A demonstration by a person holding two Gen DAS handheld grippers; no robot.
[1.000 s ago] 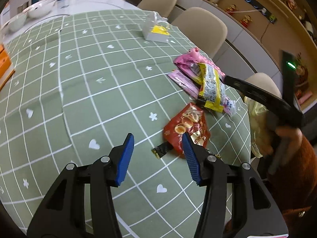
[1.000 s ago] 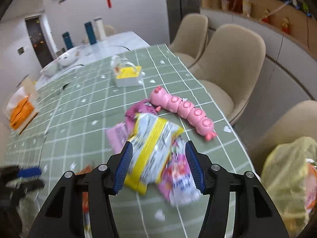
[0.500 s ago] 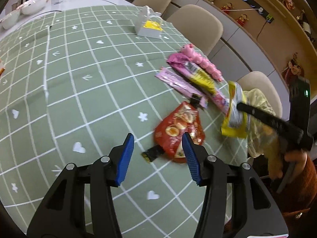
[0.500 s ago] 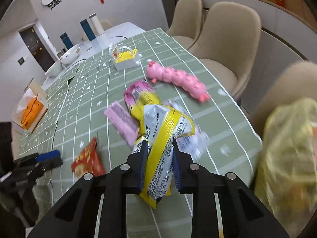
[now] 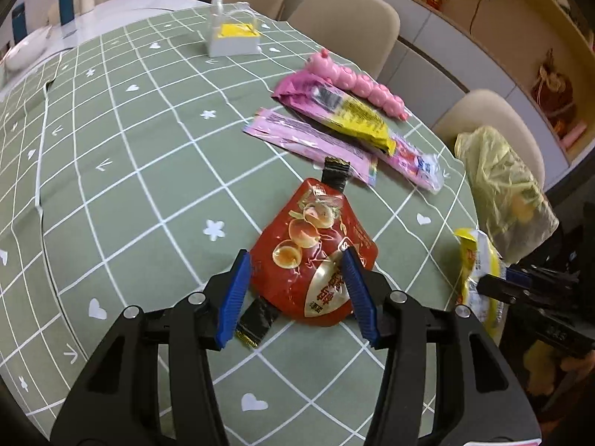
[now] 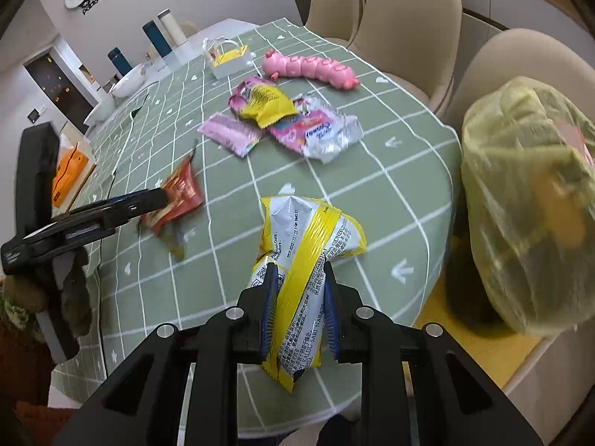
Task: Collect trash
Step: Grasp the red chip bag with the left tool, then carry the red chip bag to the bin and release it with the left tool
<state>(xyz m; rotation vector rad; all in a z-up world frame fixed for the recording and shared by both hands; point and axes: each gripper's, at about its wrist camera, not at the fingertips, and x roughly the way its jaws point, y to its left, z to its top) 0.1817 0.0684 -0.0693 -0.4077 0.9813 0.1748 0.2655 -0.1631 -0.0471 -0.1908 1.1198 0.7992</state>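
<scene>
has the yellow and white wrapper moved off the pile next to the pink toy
Yes. The yellow and white wrapper, clamped in the right tongs, has come away from the pink toy toward the table edge nearest the yellow bag.

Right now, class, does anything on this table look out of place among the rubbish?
Yes. A pink caterpillar toy lies beside the empty wrappers near the table's far edge. It is whole and looks like a plaything rather than packaging, so it probably isn't trash.
</scene>
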